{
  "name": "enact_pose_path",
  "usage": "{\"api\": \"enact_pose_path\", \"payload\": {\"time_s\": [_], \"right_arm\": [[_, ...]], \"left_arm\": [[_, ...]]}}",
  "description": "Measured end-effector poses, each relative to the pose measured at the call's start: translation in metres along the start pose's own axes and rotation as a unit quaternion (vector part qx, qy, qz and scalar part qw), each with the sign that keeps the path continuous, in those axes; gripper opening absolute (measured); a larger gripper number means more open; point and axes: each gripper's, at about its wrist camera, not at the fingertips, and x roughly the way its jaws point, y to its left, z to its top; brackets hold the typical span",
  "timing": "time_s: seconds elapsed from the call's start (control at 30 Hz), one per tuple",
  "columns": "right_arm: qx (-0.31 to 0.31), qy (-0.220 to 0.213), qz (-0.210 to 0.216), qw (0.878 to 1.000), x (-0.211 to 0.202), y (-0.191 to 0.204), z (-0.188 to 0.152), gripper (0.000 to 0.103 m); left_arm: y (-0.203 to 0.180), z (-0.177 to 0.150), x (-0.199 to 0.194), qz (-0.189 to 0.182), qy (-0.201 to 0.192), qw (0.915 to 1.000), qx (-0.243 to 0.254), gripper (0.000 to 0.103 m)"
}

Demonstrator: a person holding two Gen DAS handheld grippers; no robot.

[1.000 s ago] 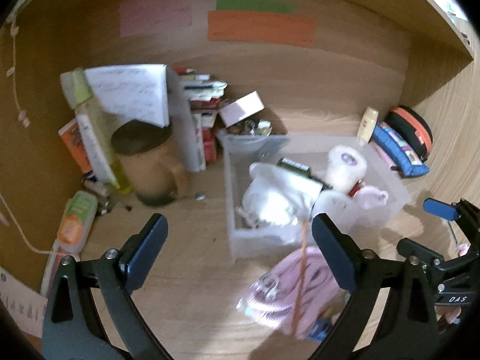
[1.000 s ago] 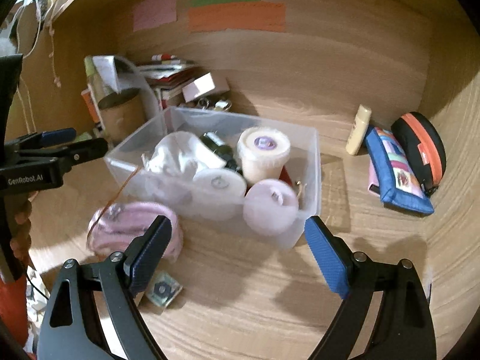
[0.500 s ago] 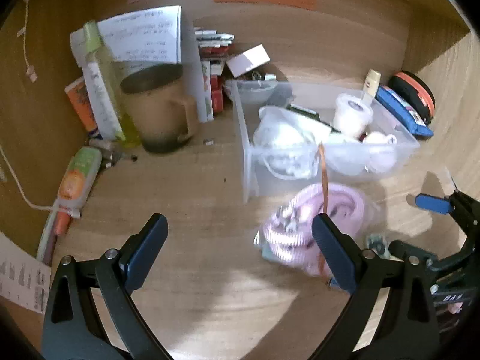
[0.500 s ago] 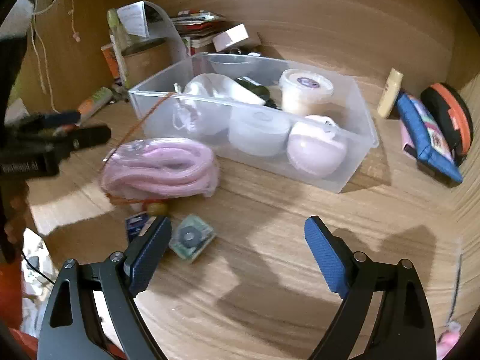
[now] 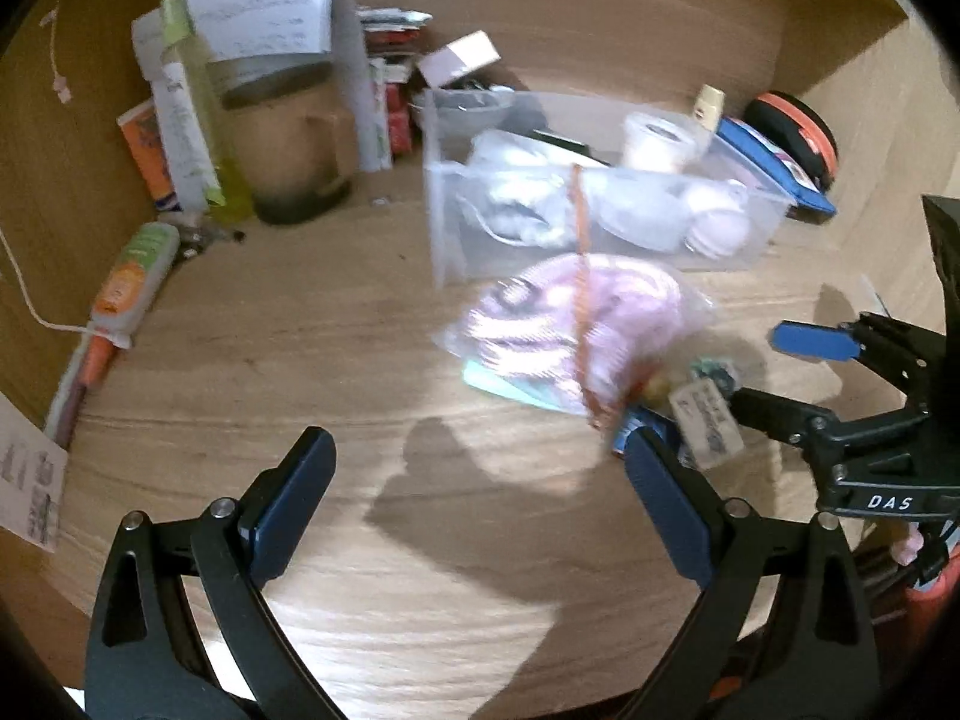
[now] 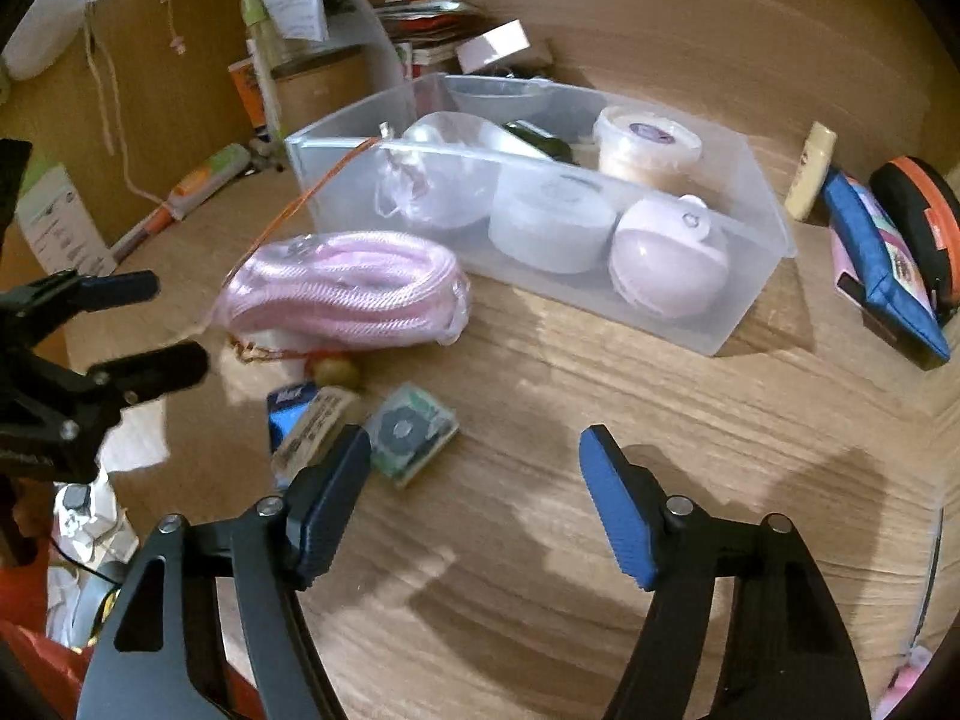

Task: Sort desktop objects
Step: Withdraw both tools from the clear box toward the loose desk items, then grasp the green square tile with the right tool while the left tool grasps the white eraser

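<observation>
A clear plastic bin (image 6: 750, 222) holds white tubs, a pink round case and a bagged item; it also shows in the left wrist view (image 5: 444, 228). A bagged pink rope coil (image 6: 342, 288) lies in front of the bin, also seen in the left wrist view (image 5: 570, 318). Beside the coil lie a small green packet (image 6: 411, 432), an eraser (image 6: 312, 429) and a small blue box (image 6: 291, 411). My right gripper (image 6: 471, 492) is open and empty, its left finger close to the eraser. My left gripper (image 5: 480, 504) is open and empty, left of the coil.
A brown mug (image 5: 288, 138), tubes, a paper stand and books crowd the back left. A blue pouch (image 6: 882, 270), an orange-black case (image 6: 918, 204) and a cream tube (image 6: 810, 180) lie at the right. An orange-green glue stick (image 5: 129, 282) lies at the left wall.
Both grippers have pulled back and lowered toward the front of the desk. The small packet, eraser and blue box now sit close to the right gripper's left finger.
</observation>
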Motion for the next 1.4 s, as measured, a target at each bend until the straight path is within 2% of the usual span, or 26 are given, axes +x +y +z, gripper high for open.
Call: {"api": "enact_pose_path", "payload": {"time_s": [0.27, 0.4, 0.43, 0.47, 0.7, 0.77, 0.83, 1.03, 1.1, 1.23, 1.4], "right_arm": [[-0.054, 0.018, 0.008, 0.998, 0.015, 0.015, 0.003, 0.067], [-0.053, 0.018, 0.031, 0.998, 0.021, 0.013, 0.010, 0.052], [-0.050, 0.015, 0.034, 0.998, 0.020, 0.011, 0.011, 0.042], [-0.047, 0.014, 0.035, 0.998, 0.019, 0.010, 0.011, 0.038], [-0.004, 0.008, 0.038, 0.999, 0.006, -0.016, -0.002, 0.038], [0.007, 0.004, 0.032, 0.999, 0.001, -0.023, -0.007, 0.038], [0.014, 0.000, 0.025, 1.000, -0.005, -0.030, -0.012, 0.038], [0.027, -0.009, 0.029, 0.999, -0.011, -0.040, -0.018, 0.038], [0.027, -0.016, 0.035, 0.999, -0.014, -0.041, -0.019, 0.038], [0.032, -0.032, 0.048, 0.998, -0.019, -0.042, -0.022, 0.038], [0.041, -0.042, 0.053, 0.997, -0.023, -0.045, -0.020, 0.038]], "left_arm": [[-0.014, -0.005, 0.004, -0.014, 0.010, 0.9998, -0.007, 0.098], [-0.020, -0.007, 0.002, -0.012, 0.011, 0.9998, -0.008, 0.098], [-0.022, -0.007, 0.002, -0.013, 0.011, 0.9998, -0.008, 0.098], [-0.024, -0.007, 0.002, -0.015, 0.013, 0.9998, -0.008, 0.098], [-0.048, -0.003, 0.005, -0.018, 0.007, 0.9997, 0.016, 0.098], [-0.054, -0.002, 0.008, -0.013, 0.006, 0.9998, 0.015, 0.093], [-0.059, 0.000, 0.012, -0.014, 0.010, 0.9997, 0.017, 0.080], [-0.070, 0.003, 0.028, -0.032, 0.034, 0.9988, 0.015, 0.065], [-0.071, 0.003, 0.031, -0.024, 0.033, 0.9991, 0.014, 0.058], [-0.069, 0.006, 0.031, -0.026, 0.034, 0.9990, 0.014, 0.034], [-0.068, 0.008, 0.026, -0.025, 0.030, 0.9992, 0.012, 0.029]]}}
